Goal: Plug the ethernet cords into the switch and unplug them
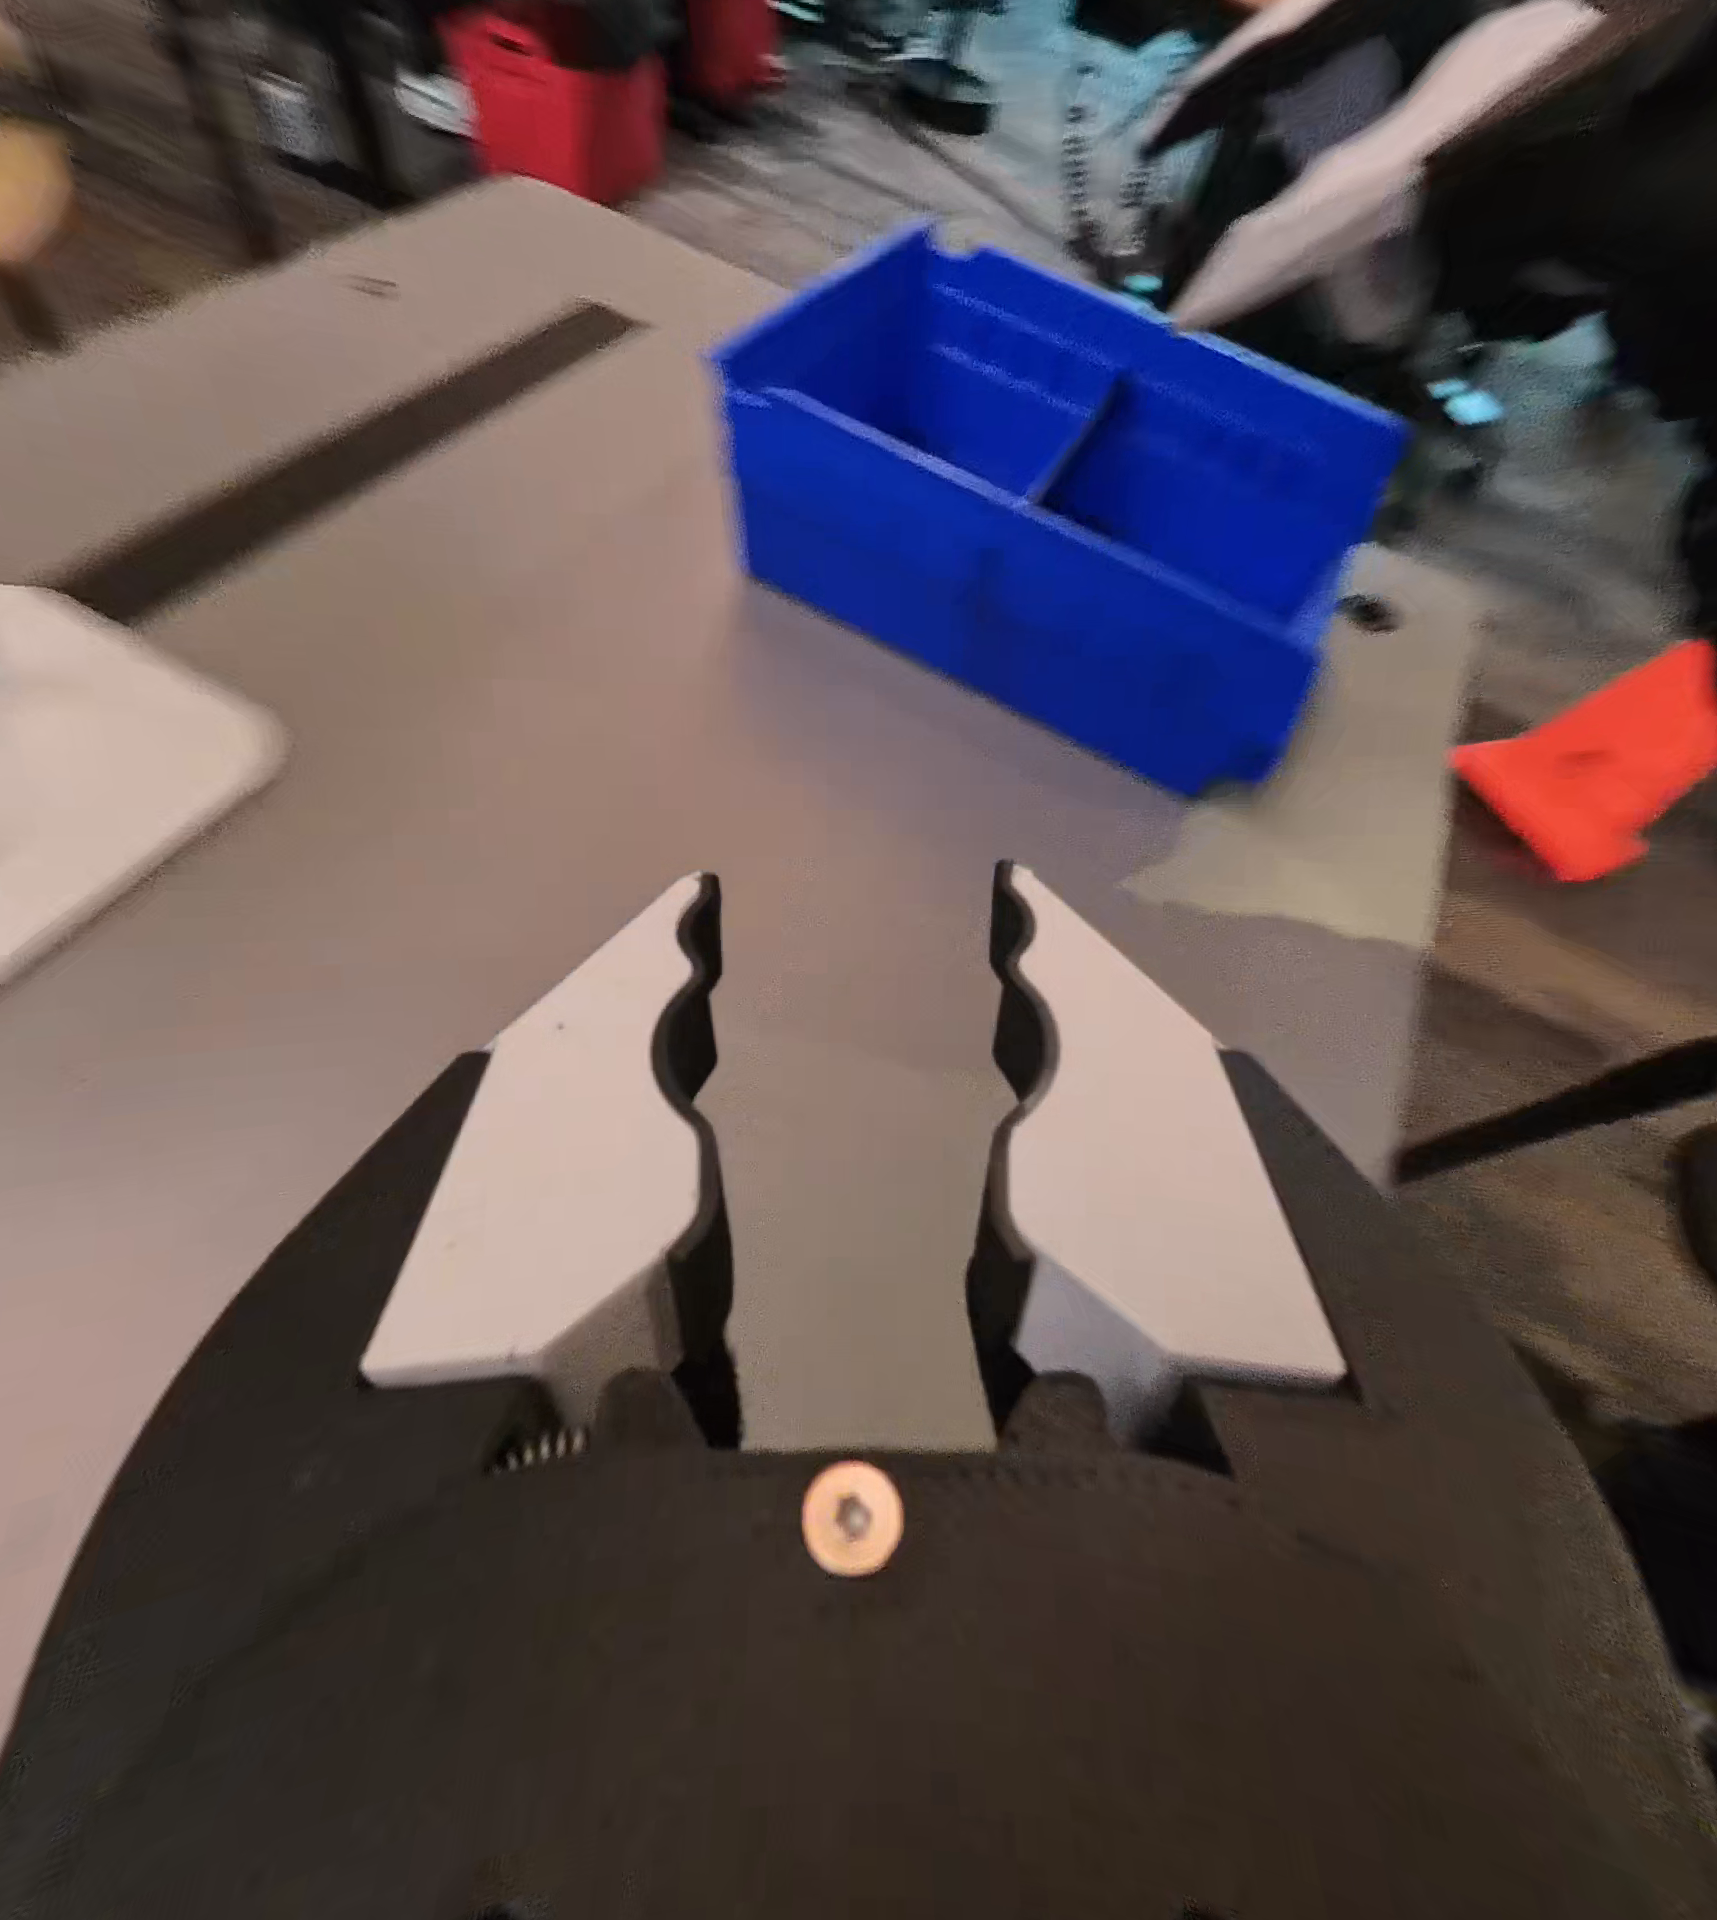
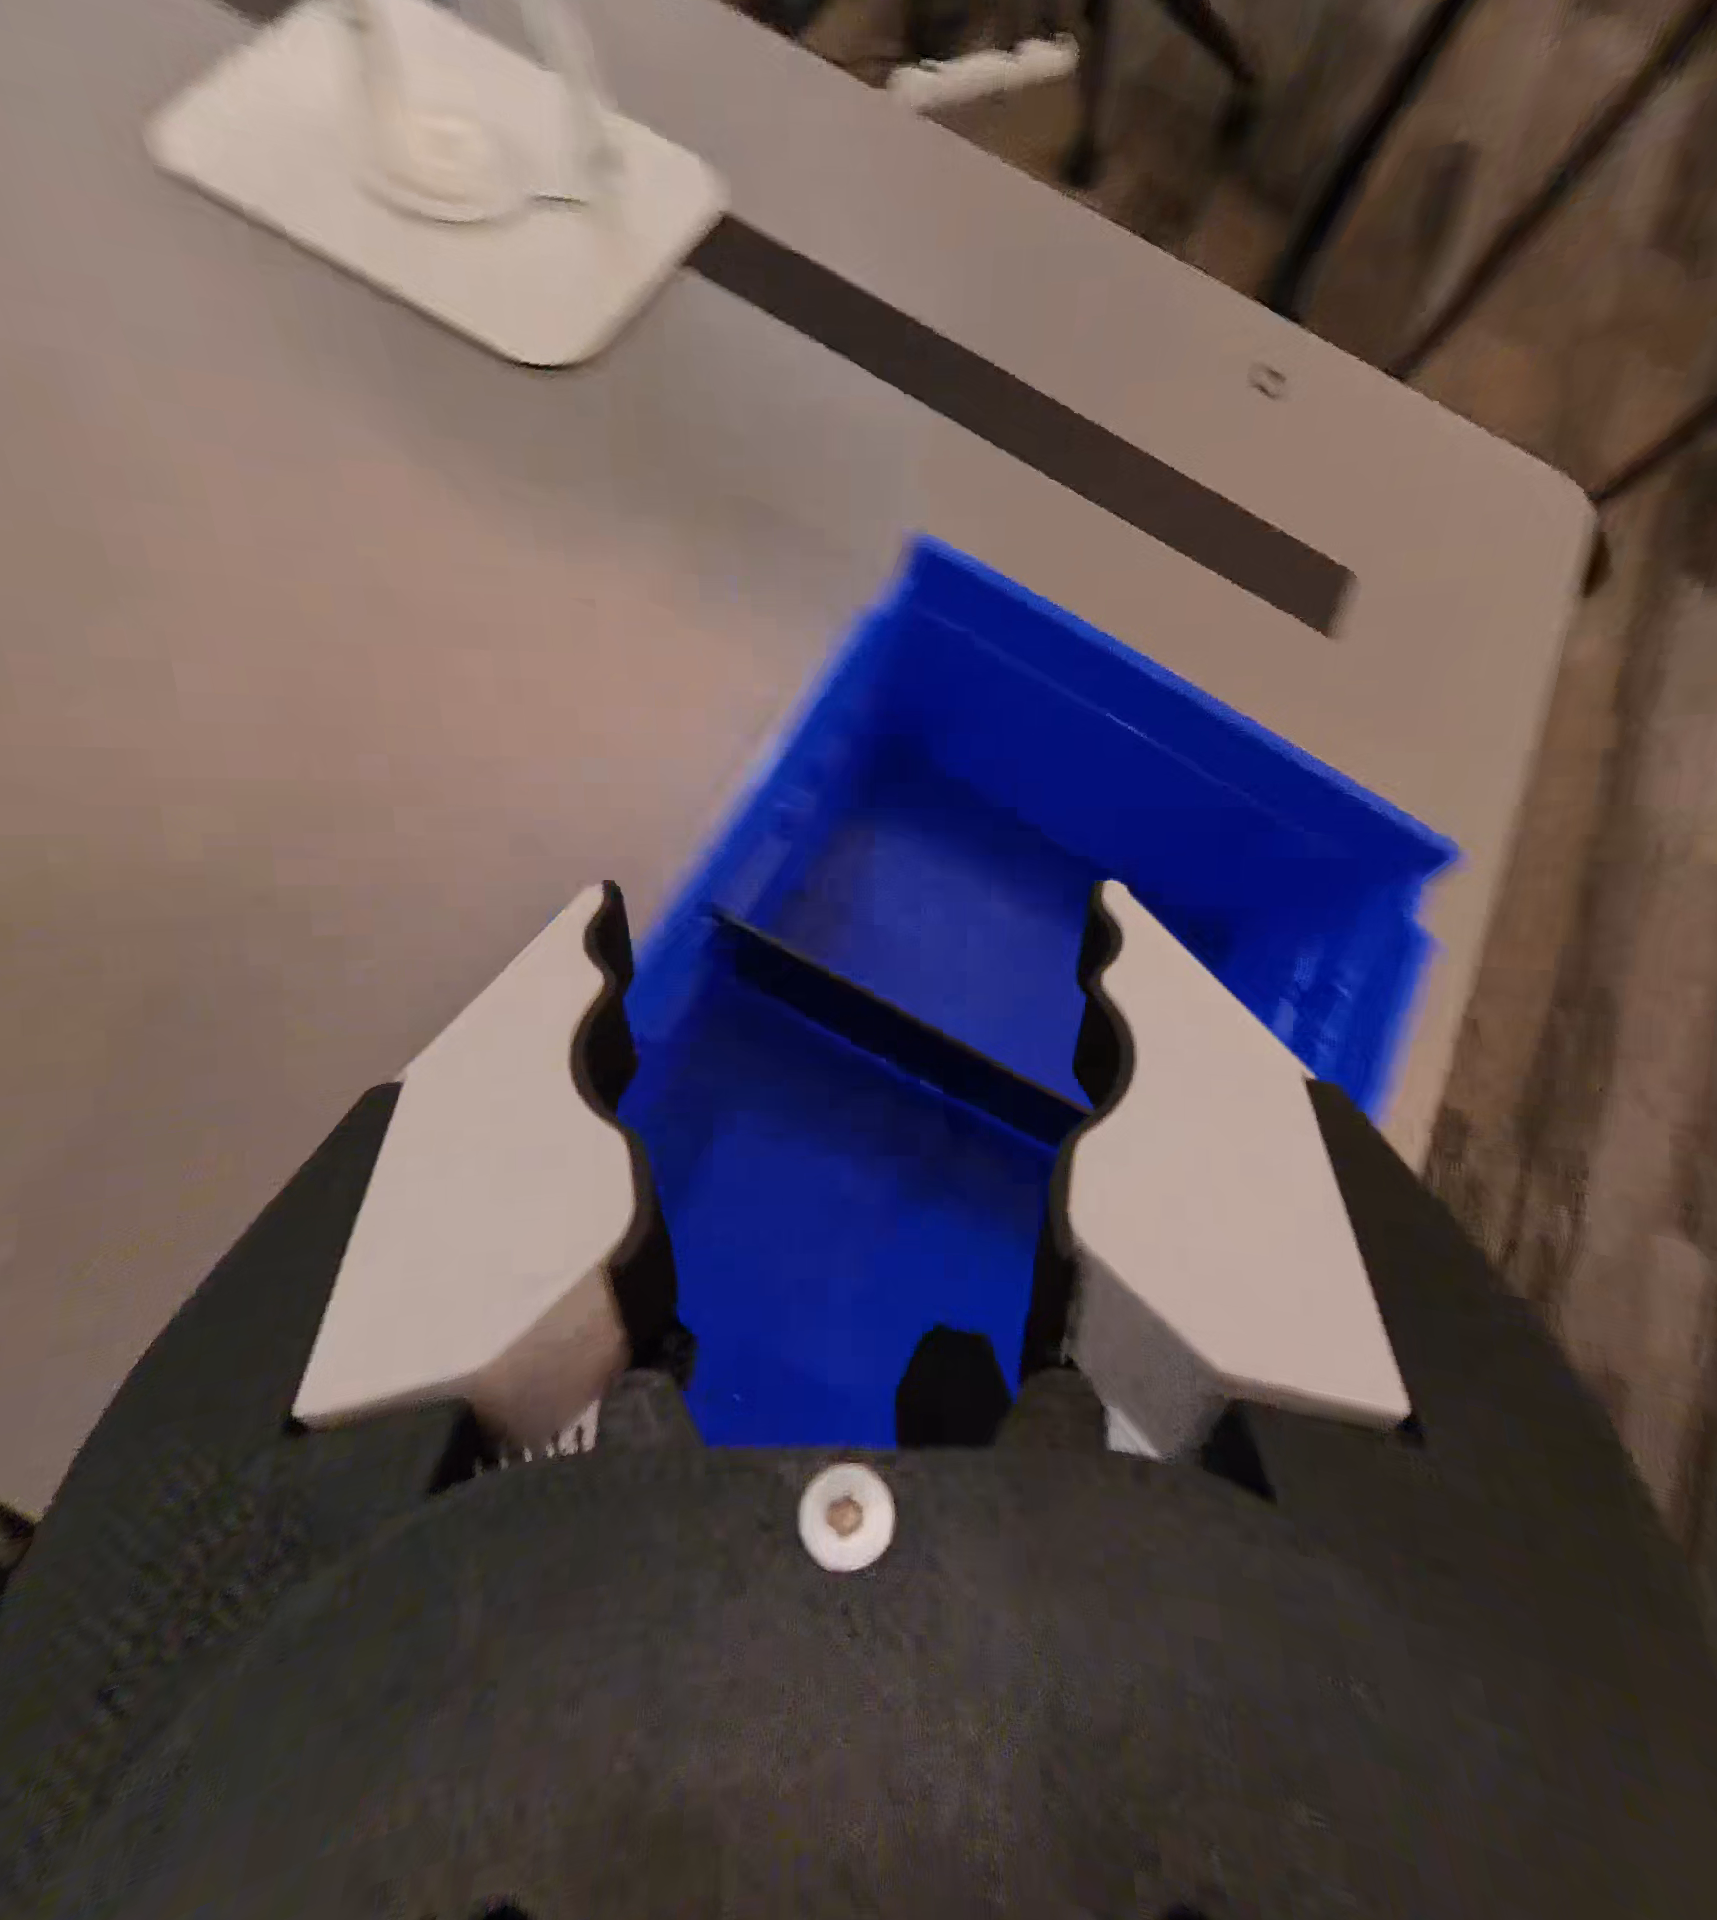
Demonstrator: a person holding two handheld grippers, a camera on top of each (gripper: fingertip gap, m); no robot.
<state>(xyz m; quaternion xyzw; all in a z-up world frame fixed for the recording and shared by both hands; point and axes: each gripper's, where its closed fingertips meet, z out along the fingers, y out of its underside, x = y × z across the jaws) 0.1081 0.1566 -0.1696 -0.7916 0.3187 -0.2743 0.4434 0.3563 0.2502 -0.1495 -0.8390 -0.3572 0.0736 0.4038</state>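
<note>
No ethernet cord or switch shows in either view. My left gripper (image 1: 854,878) is open and empty, held above the bare grey table (image 1: 521,779), with a blue divided bin (image 1: 1020,582) ahead and slightly right of it. My right gripper (image 2: 856,888) is open and empty, held over the same blue bin (image 2: 1145,748) and looking down into its two compartments. What shows of the compartments holds nothing. Both views are blurred by motion.
A white stand base (image 1: 33,748) sits at the left, also in the right wrist view (image 2: 438,187). A black strip (image 2: 1020,416) runs along the table near its far edge. An orange object (image 1: 1602,758) lies off the table's right side. A red box (image 1: 563,104) stands behind.
</note>
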